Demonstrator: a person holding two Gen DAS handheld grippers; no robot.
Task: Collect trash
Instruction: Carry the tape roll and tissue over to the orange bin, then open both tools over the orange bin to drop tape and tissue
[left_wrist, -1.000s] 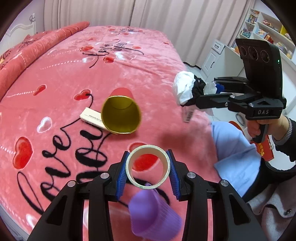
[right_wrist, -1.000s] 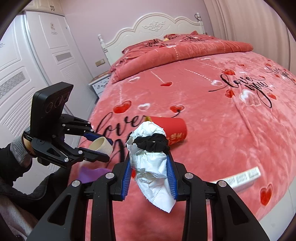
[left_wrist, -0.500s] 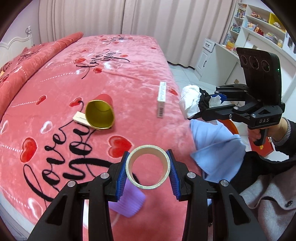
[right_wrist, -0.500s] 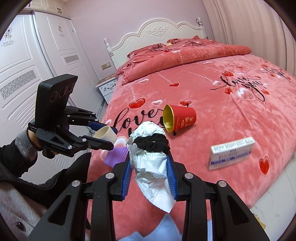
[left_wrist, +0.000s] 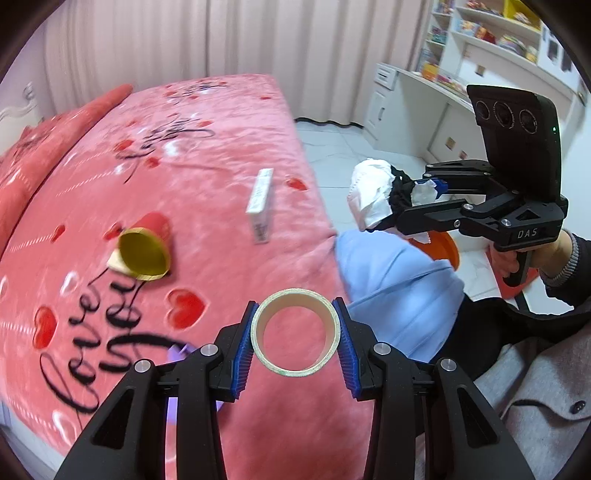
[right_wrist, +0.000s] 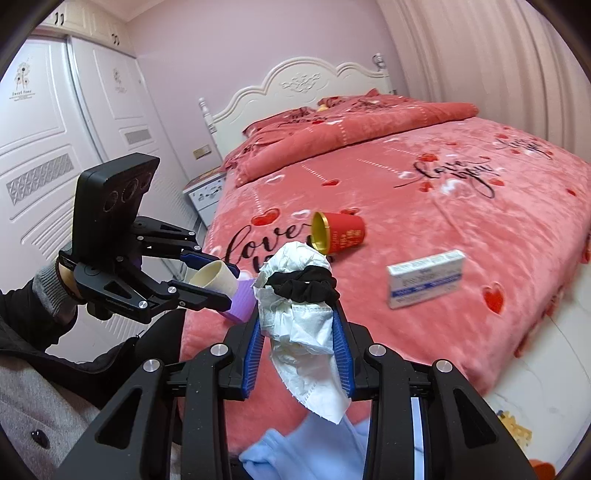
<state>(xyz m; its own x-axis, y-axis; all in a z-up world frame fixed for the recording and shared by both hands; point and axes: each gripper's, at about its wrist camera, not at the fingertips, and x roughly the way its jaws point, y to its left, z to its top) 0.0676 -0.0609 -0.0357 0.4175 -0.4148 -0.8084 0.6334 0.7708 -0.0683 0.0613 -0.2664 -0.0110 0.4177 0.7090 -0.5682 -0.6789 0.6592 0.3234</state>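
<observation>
My left gripper (left_wrist: 295, 338) is shut on an empty tape roll (left_wrist: 295, 368), held above the bed's near edge; the roll also shows in the right wrist view (right_wrist: 216, 280). My right gripper (right_wrist: 297, 339) is shut on a crumpled white tissue (right_wrist: 306, 332) wrapped with a black hair tie (right_wrist: 304, 284), off the bed's side; the tissue also shows in the left wrist view (left_wrist: 371, 195). On the pink bedspread (right_wrist: 461, 221) lie a tipped red paper cup (right_wrist: 338, 232), a white and blue carton (right_wrist: 426, 278) and a purple cup (right_wrist: 242, 301).
A light blue cloth (left_wrist: 395, 291) hangs off the bed beside the person's lap. An orange container (left_wrist: 445, 247) sits on the floor behind it. A desk and shelves (left_wrist: 461, 74) stand at the right. A nightstand (right_wrist: 205, 195) and wardrobe (right_wrist: 55, 166) stand by the headboard.
Both grippers have pulled back from the bed with their loads still held. The cups and the carton now look farther away, and the floor and orange container have come into view.
</observation>
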